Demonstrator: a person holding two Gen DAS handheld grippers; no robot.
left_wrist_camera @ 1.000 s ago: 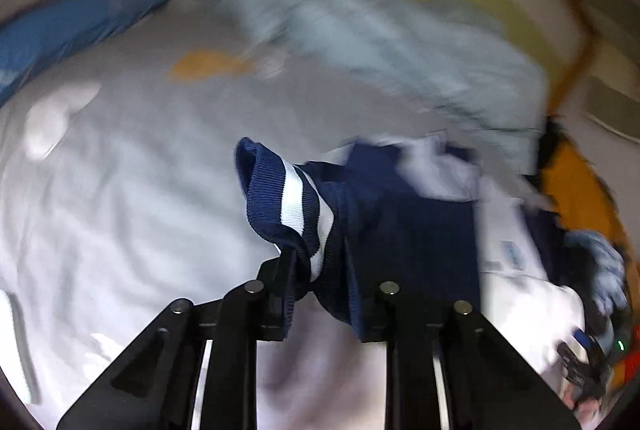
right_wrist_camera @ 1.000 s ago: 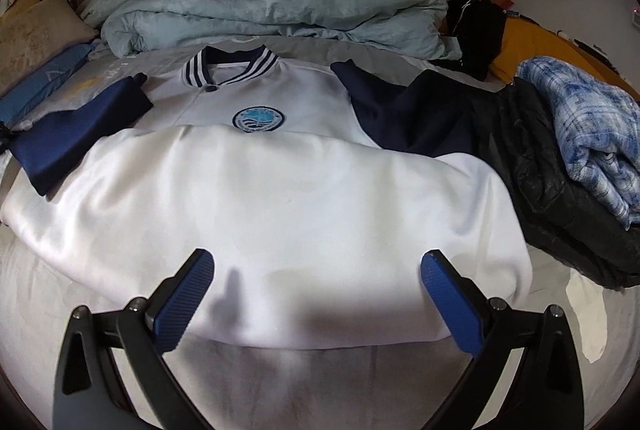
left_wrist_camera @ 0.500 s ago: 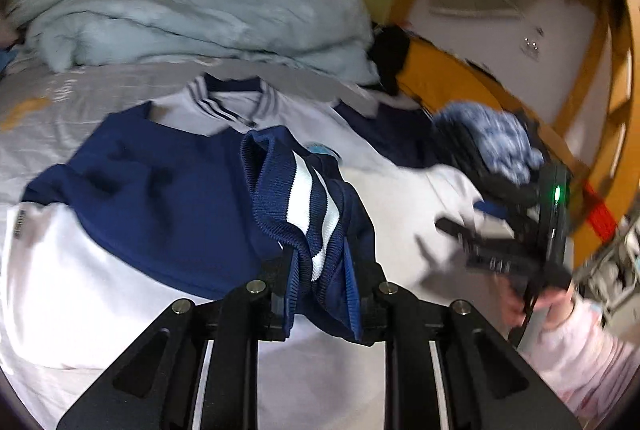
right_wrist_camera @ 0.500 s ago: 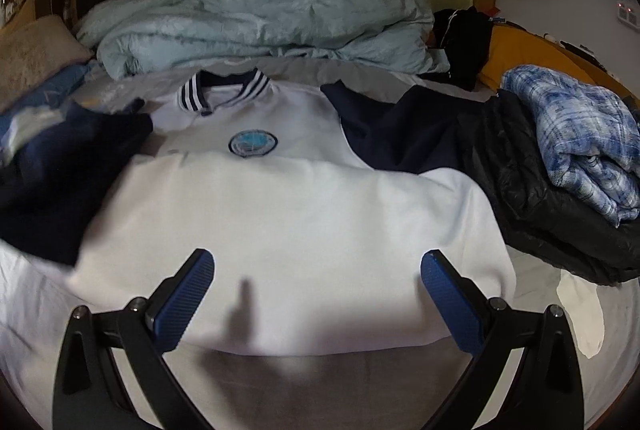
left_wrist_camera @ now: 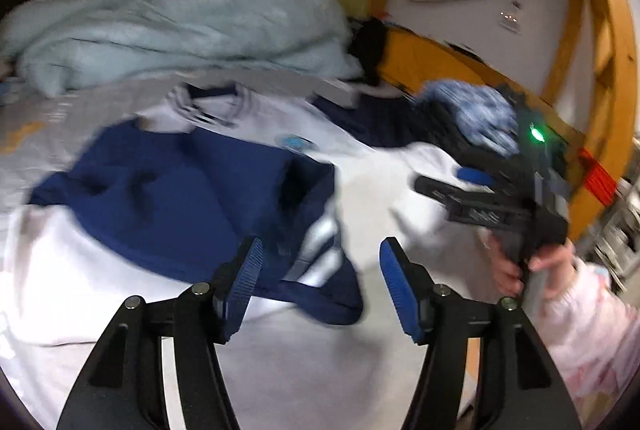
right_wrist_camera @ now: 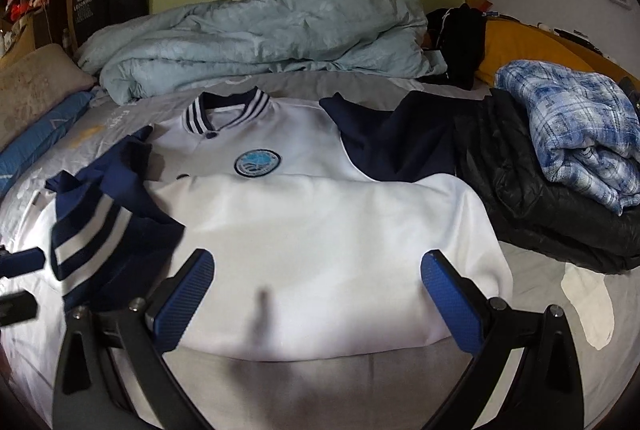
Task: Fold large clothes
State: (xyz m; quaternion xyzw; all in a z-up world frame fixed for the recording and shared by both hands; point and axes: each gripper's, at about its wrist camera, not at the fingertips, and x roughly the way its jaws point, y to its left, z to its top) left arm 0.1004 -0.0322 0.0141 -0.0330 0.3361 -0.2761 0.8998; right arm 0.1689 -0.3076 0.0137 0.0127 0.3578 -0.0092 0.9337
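A white jacket (right_wrist_camera: 320, 230) with navy sleeves and a round blue badge (right_wrist_camera: 257, 162) lies on the bed, its bottom half folded up. Its left navy sleeve (left_wrist_camera: 180, 197) is folded across the body, the striped cuff (left_wrist_camera: 320, 250) lying between the fingers of my left gripper (left_wrist_camera: 320, 270), which is open and empty. The cuff shows at the left of the right wrist view (right_wrist_camera: 92, 238). The right navy sleeve (right_wrist_camera: 392, 141) lies spread to the right. My right gripper (right_wrist_camera: 320, 290) is open and empty over the jacket's near fold; it also shows in the left wrist view (left_wrist_camera: 480, 197).
A crumpled pale blue duvet (right_wrist_camera: 260, 29) lies behind the jacket. A black puffer jacket (right_wrist_camera: 540, 189) with a blue plaid garment (right_wrist_camera: 580, 125) on it sits at the right. A blue pillow (right_wrist_camera: 36, 141) is at the left. A wooden bed frame (left_wrist_camera: 608, 69) stands at the right.
My left gripper carried the navy sleeve across the jacket's body, then opened and let the striped cuff drop onto it. My right gripper stayed open and nearly still.
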